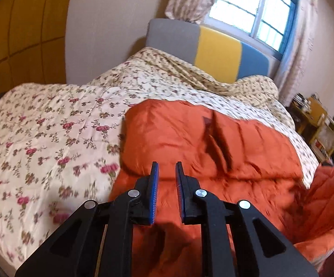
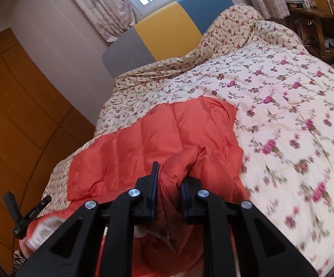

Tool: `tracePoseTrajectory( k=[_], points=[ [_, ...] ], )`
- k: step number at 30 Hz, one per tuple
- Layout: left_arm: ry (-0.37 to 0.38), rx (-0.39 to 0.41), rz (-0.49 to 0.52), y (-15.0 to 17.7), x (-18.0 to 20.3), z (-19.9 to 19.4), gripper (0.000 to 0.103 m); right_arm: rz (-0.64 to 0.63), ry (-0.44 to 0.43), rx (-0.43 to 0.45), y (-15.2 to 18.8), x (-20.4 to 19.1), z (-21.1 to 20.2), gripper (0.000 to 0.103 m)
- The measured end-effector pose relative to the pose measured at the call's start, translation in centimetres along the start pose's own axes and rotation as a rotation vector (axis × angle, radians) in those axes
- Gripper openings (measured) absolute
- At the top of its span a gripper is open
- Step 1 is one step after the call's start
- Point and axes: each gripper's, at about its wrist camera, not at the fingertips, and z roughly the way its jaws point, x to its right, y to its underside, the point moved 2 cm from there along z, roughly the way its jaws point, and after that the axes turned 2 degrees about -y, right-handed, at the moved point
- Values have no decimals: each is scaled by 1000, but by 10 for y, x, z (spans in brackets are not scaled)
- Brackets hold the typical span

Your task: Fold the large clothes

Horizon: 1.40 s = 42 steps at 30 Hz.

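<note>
Bedroom scene: wooden wardrobe doors point(image 2: 16, 115) fill the left side, beside a pale wall. To their right stands a bed under a cream quilt point(image 1: 40, 138) printed with pink flowers, with a headboard point(image 1: 213, 50) in grey, yellow and blue panels, and a curtained window point(image 1: 254, 7) behind it. A wooden side table point(image 2: 314, 23) sits at the far right.

An orange padded jacket point(image 1: 178, 133) lies spread on the near part of the quilt, its lower part spilling over the bed's edge toward the viewer.

The left claw point(image 1: 167, 168) hovers just above the jacket, its blue-padded jaws parted by a narrow gap with nothing between them. The right claw point(image 2: 170, 173) has its jaws closed around a bunched, stitched edge of the jacket, near its right side.

The jacket looks soft, puffy and light, with a smooth, probably slippery shell. Stitched seams and hems look like the surest places to grip, since loose fabric may slide free.
</note>
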Motion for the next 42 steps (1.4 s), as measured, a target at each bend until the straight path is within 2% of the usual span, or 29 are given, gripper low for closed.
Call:
tracePoseTrajectory(
  k=[6,10,12,15,16,18,19,20,22,25,30,33,35,38,39,41,42],
  points=[
    [-4,-25,-40,-24,-5,46,15,95,31,12,-24,19,49,14],
    [-16,-1,-52,-47,-2,67,15,212,45,77,-39,38,67,14],
    [-27,24,-75,-59,-5,73,15,275,69,79,-44,49,81,15],
    [-53,40,-130,-76,-13,80,15,251,86,76,-47,48,91,20],
    [-58,41,-142,-80,-16,80,15,204,91,72,-51,43,92,26],
    [-70,53,-162,-87,-24,73,31,168,51,72,-54,39,87,46],
    [-75,66,-168,-88,-27,68,65,167,26,84,-54,39,82,62],
    [-78,93,-178,-88,-32,60,94,173,5,111,-54,39,72,79],
    [-63,183,-212,-84,-44,36,96,168,3,188,-54,39,48,88],
    [-55,220,-264,-72,-64,10,96,144,9,240,-43,46,12,90],
    [16,226,-313,-14,-80,-22,100,110,20,158,-4,65,-8,93],
    [104,204,-254,37,-69,-32,100,85,16,80,22,74,0,93],
    [175,157,-197,61,-52,-27,100,95,-26,4,34,79,20,93],
    [192,103,-62,81,-22,-12,100,126,-52,-37,41,82,44,93],
    [169,101,-37,82,-17,-7,100,127,-50,-27,42,81,47,91],
    [180,97,-47,76,-10,5,100,105,-28,-34,43,72,53,65],
    [211,91,-93,71,-12,11,100,126,-48,-39,43,70,53,57]
  ],
)
